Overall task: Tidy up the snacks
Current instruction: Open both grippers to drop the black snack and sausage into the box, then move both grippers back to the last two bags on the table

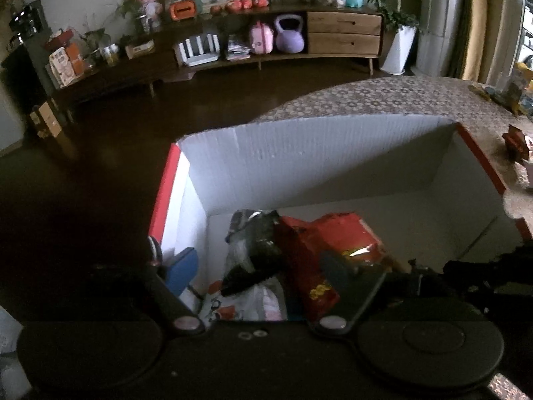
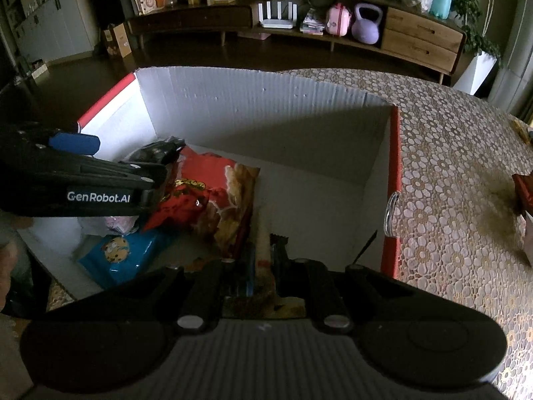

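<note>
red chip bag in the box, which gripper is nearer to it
Left. The left gripper has its open fingers right over the red chip bag; the right gripper, shut on a dark snack packet, sits just beside it.

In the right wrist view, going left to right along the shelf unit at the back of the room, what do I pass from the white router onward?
White router → stack of magazines → pink case → purple kettlebell → wooden drawers.

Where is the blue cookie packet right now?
Right wrist view: the blue cookie packet lies at the lower left of the white box, beside the red snack bag.
</note>
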